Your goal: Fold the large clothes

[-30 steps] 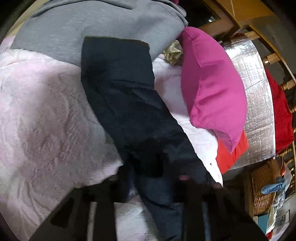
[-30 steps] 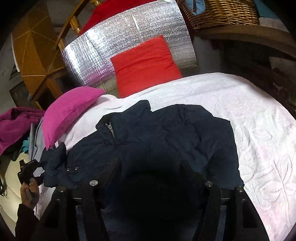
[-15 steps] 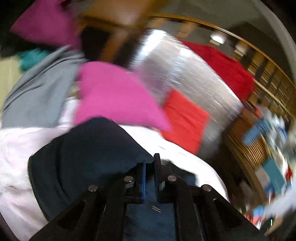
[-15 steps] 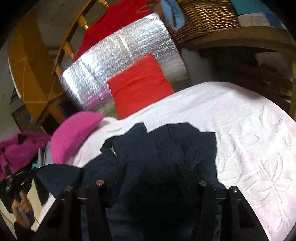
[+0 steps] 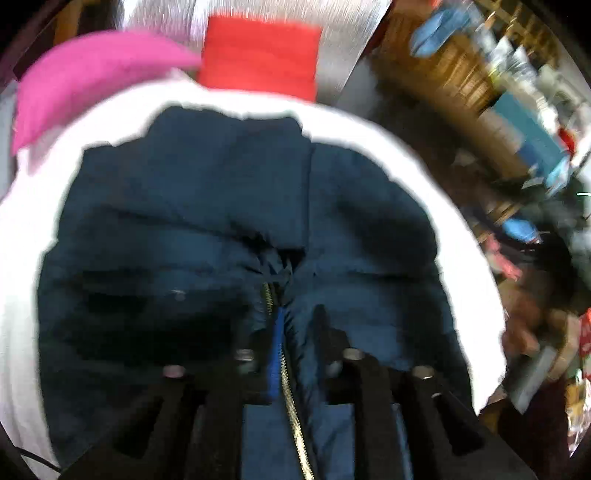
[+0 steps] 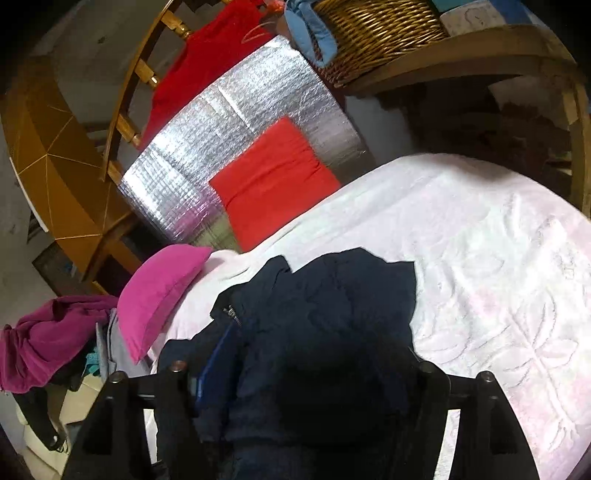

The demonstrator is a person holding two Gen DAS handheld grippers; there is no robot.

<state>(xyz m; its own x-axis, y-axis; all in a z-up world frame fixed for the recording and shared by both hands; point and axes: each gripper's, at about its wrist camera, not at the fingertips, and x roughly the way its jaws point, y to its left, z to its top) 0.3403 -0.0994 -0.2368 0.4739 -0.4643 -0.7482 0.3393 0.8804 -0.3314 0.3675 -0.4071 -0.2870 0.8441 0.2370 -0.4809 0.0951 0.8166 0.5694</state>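
Though blurred, navy jacket [image 5: 207, 206] unlabelled.

We see a white embossed bedspread [image 6: 498, 258], with a magenta pillow [image 6: 159, 295] at its edge. Beyond it, a red cushion [image 6: 273, 181] leans against a silver foil panel [image 6: 229, 140]. A wicker basket [image 6: 376, 33] sits on a wooden shelf [image 6: 480, 55], and a purple garment [image 6: 44, 339] lies heaped nearby.
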